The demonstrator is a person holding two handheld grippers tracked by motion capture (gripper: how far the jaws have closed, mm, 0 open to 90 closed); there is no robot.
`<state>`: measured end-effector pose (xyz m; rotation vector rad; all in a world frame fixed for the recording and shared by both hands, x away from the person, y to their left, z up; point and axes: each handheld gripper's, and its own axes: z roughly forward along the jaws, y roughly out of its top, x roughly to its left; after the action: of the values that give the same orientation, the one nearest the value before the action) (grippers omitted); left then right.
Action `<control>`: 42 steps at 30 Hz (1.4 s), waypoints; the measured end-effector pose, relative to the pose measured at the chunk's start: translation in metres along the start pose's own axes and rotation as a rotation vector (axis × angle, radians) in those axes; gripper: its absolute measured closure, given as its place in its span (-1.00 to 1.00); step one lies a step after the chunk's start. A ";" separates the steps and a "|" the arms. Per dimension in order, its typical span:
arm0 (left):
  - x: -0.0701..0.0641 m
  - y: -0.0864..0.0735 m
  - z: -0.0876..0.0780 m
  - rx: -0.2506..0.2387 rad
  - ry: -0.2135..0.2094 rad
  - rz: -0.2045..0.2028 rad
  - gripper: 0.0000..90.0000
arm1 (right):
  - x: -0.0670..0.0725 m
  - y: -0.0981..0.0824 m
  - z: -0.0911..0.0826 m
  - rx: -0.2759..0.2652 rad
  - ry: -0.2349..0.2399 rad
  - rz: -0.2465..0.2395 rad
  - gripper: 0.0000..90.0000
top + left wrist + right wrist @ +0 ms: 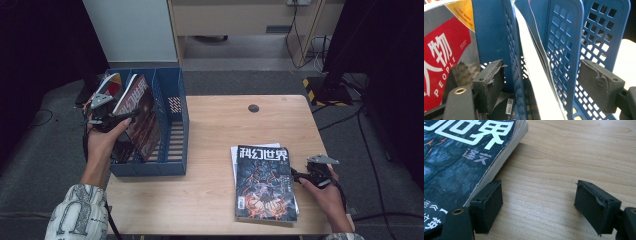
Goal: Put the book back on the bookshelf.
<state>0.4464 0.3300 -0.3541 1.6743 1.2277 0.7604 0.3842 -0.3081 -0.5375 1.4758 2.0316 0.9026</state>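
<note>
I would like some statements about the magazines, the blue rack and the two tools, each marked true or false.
1. The left tool is open, its jaws standing on either side of a magazine's edge in the blue rack. True.
2. The right tool is shut on the dark magazine. False: it is open beside the magazine, with bare table between the jaws.
3. The dark magazine lies flat on the table. True.
4. The rack holds no magazines. False: at least two stand in it, one with a red cover.
</note>
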 end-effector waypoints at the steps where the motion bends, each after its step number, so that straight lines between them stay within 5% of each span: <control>1: -0.001 -0.001 0.000 0.003 -0.010 -0.002 -0.54 | 0.000 0.000 0.000 0.000 -0.001 0.000 -0.50; 16: -0.012 -0.025 -0.011 0.027 -0.050 0.039 -0.58 | 0.000 0.000 0.000 0.000 -0.003 0.002 -0.50; 34: -0.013 -0.055 -0.033 0.047 -0.026 0.047 -0.59 | 0.001 0.000 0.000 -0.001 -0.005 0.004 -0.50; 42: -0.026 -0.067 -0.047 0.053 -0.057 0.085 -0.56 | 0.001 0.000 0.000 -0.001 -0.005 0.004 -0.50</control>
<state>0.3711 0.3267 -0.3953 1.7887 1.1518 0.7318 0.3839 -0.3076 -0.5376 1.4802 2.0252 0.9008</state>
